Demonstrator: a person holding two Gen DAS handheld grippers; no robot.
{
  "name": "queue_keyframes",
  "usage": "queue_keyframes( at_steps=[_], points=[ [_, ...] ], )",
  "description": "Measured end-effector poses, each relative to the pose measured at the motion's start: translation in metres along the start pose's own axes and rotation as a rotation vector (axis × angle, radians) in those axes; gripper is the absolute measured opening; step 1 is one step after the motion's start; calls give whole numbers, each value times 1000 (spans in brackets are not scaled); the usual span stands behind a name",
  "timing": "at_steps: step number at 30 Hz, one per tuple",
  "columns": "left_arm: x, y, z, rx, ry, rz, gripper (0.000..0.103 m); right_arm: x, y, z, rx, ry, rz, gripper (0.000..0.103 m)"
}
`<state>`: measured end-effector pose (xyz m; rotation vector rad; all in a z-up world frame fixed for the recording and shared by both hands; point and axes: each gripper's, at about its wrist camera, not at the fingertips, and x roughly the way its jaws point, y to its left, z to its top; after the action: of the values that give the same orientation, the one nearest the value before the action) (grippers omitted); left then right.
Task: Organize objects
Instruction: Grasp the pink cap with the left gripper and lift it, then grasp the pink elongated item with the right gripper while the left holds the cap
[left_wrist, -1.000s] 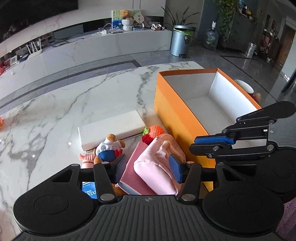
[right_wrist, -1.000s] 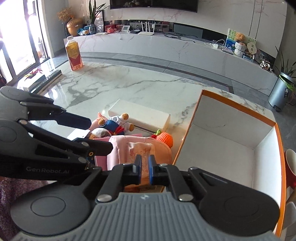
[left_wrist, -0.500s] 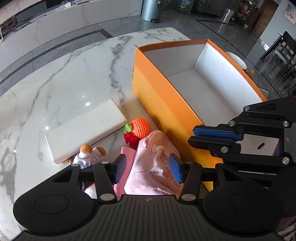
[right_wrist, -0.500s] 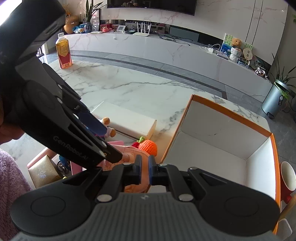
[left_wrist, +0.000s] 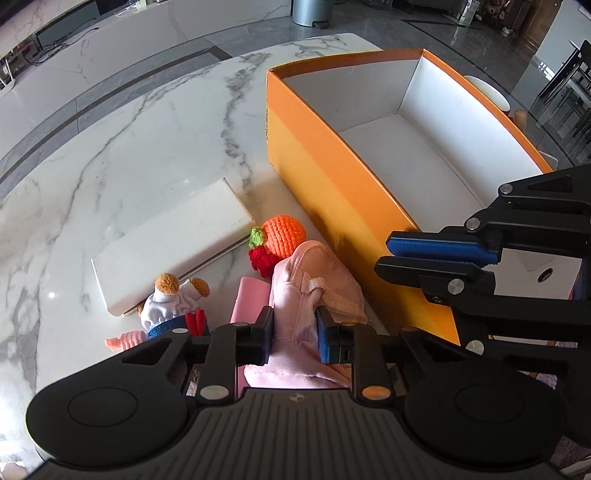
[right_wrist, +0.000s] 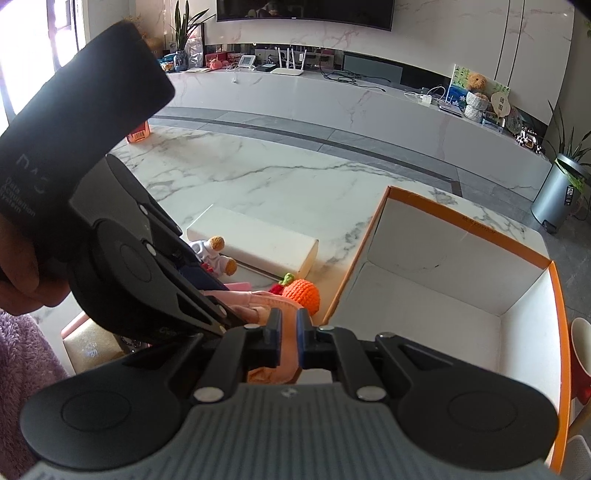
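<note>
A soft pink pouch (left_wrist: 314, 280) lies on a pink book (left_wrist: 249, 299) on the marble table, close to the near wall of an open orange box (left_wrist: 332, 177). My left gripper (left_wrist: 293, 321) points steeply down over it. Its jaws are closing and the blue pads pinch the pouch's fabric from both sides. My right gripper (left_wrist: 384, 254) hovers over the box's near corner, shut, with nothing between its pads. In the right wrist view the right gripper (right_wrist: 290, 328) sits just behind the pouch (right_wrist: 258, 302). A knitted orange fruit (left_wrist: 284, 234) lies just beyond the pouch.
A flat white box (left_wrist: 170, 251) lies left of the fruit, with a small plush doll (left_wrist: 170, 306) at its near corner. The orange box (right_wrist: 369, 251) is white inside. A red cup (right_wrist: 580, 343) stands beyond its right wall. A gold-topped case (right_wrist: 92, 343) sits near the person's hand.
The left gripper came down and tilted steeper over the pouch, and its wide-open jaws closed onto the pink fabric. The right gripper stayed where it was, shut.
</note>
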<state>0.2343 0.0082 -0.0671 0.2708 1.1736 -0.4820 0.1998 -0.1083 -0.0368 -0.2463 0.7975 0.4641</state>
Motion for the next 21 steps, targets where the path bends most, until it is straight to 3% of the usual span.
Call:
queue_keyframes(
  at_steps=[6,11,18,21],
  points=[
    [-27,-7,-7,-7,-79,48,23,-4,1,1,2,-1,-10,8],
    [-62,-3,-12,-3,-163,150,22,-8,4,6,25,-2,5,9],
    [-85,29,-27,-81,-187,221,22,3,17,16,63,30,58,10],
    [-87,41,-36,-104,-184,242,22,16,20,23,136,71,84,22]
  ],
)
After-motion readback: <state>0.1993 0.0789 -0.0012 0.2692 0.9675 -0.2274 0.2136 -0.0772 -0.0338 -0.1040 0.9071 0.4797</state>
